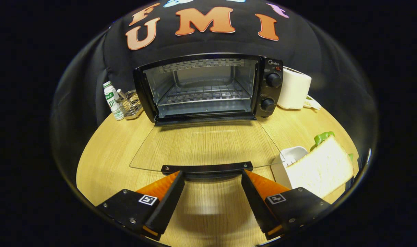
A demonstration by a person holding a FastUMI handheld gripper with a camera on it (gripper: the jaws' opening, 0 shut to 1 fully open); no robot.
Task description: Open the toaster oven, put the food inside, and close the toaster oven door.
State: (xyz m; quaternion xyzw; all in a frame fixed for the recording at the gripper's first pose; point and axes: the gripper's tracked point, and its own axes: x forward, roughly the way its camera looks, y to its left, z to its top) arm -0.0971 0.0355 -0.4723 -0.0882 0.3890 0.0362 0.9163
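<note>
Toward the worktop's [126,137] back edge stood the oven [208,87], its glass door [205,145] folded flat, only a bare rack [203,93] inside. Near the right edge, a white dish [290,157] held bread [323,168], with something green [321,138] half hidden behind. Just short of the door handle [206,168], the gripper [212,176] was spread wide, holding nothing.
</note>
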